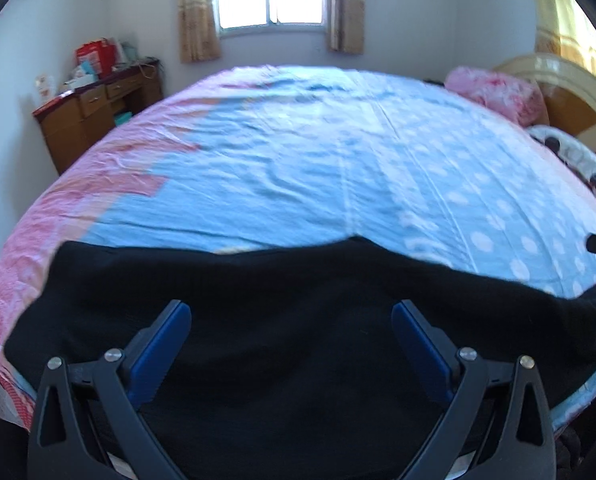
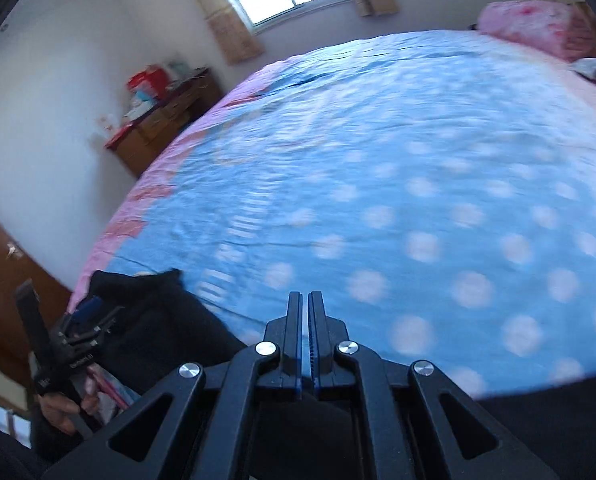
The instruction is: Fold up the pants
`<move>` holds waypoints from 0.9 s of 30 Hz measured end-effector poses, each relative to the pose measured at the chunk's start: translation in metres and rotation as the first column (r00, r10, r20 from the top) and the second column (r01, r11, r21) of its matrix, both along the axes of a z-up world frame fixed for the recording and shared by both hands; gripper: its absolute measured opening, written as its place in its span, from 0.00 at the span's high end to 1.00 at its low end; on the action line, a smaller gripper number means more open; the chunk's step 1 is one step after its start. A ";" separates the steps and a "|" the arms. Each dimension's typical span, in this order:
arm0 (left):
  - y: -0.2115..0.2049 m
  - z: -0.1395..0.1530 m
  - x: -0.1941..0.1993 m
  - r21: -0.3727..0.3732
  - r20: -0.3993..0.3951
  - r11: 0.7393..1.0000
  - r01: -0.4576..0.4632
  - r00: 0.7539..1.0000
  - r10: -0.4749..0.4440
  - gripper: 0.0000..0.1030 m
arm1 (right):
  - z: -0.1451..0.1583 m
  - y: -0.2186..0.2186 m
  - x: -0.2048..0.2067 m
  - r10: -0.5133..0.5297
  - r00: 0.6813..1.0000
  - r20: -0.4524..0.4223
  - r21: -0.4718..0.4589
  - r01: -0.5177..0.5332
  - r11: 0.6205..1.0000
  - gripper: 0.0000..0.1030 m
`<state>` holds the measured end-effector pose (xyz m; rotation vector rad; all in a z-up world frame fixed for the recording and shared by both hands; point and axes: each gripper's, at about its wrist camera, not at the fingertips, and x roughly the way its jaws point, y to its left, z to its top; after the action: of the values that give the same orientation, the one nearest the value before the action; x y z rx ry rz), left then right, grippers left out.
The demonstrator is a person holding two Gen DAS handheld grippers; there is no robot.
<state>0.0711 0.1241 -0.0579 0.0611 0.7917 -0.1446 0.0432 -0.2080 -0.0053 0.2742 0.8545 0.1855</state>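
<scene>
Black pants [image 1: 234, 320] sprawl along the bed's [image 1: 298, 160] near edge — soft, limp, bound to sag. Left gripper [image 1: 292, 316] gapes wide above them, right gripper [image 2: 307, 300] pinched closed on nothing. Best grab: waistband or hem corners — pinch both layers.

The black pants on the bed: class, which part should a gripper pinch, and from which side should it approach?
Probably the far edge of the black pants, near the raised peak, approached from above. That edge lies thin and exposed on the blue sheet, so open fingers could straddle it.
</scene>
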 end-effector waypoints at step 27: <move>-0.017 -0.026 -0.026 0.141 -0.122 0.989 -0.037 0.991 0.054 0.01 | -0.050 -0.007 -0.003 0.460 0.833 -0.308 -0.242 -0.536 0.809 0.82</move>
<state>0.0450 0.1067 -0.0836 0.1661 0.9274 -0.0505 0.0403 -0.2150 -0.0550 -0.2530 1.1705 0.5133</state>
